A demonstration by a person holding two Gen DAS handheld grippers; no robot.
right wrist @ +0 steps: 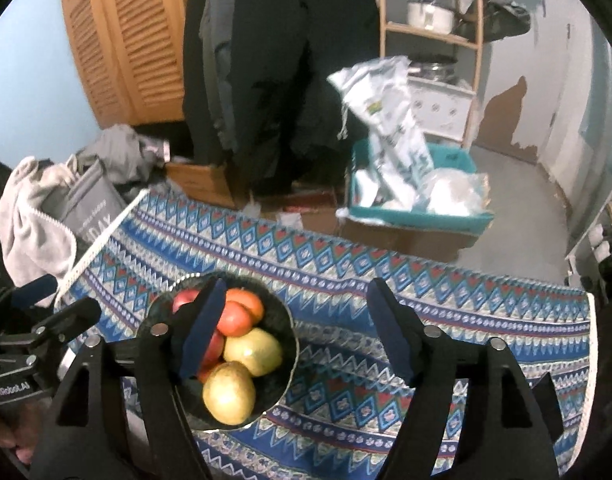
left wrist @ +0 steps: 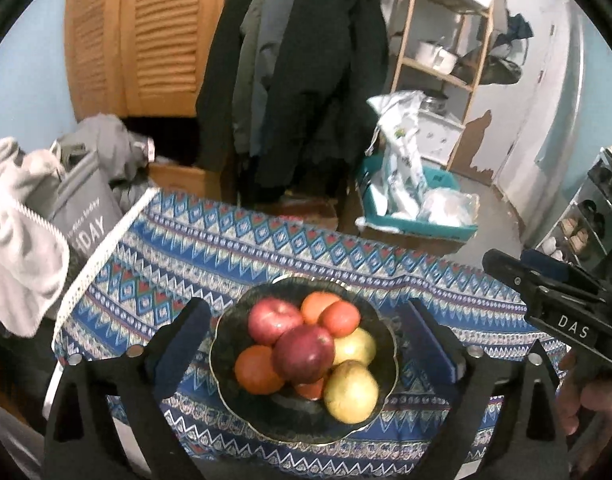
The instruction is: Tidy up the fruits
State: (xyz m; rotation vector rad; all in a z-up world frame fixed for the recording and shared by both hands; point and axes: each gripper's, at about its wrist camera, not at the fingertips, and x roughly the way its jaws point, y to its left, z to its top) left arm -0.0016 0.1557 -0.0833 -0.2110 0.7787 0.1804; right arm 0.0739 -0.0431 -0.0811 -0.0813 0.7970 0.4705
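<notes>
A: Which step is this?

B: Judging by the pile, the gathering looks done. The bowl (left wrist: pixel 306 360) sits low and centre in the left wrist view, on the patterned cloth (left wrist: pixel 226 248) over the counter. Left to right in it: an orange (left wrist: pixel 259 370), two red apples (left wrist: pixel 274 320) (left wrist: pixel 304 354), more orange fruit behind, two yellow fruits (left wrist: pixel 350 391) lower right.

A: And the next move?

B: I see no loose fruit on the cloth, so probably a check around, or simply pulling clear without knocking the bowl.

A: The grippers?

B: The left hand-held gripper (left wrist: pixel 306 340) is spread very wide, its fingers framing the bowl, gripping nothing. The right hand-held gripper (right wrist: pixel 298 328) is roughly half open and also empty; in its own view its left finger (right wrist: pixel 202 328) overlaps the bowl at lower left, but I can't tell whether it touches.
</notes>
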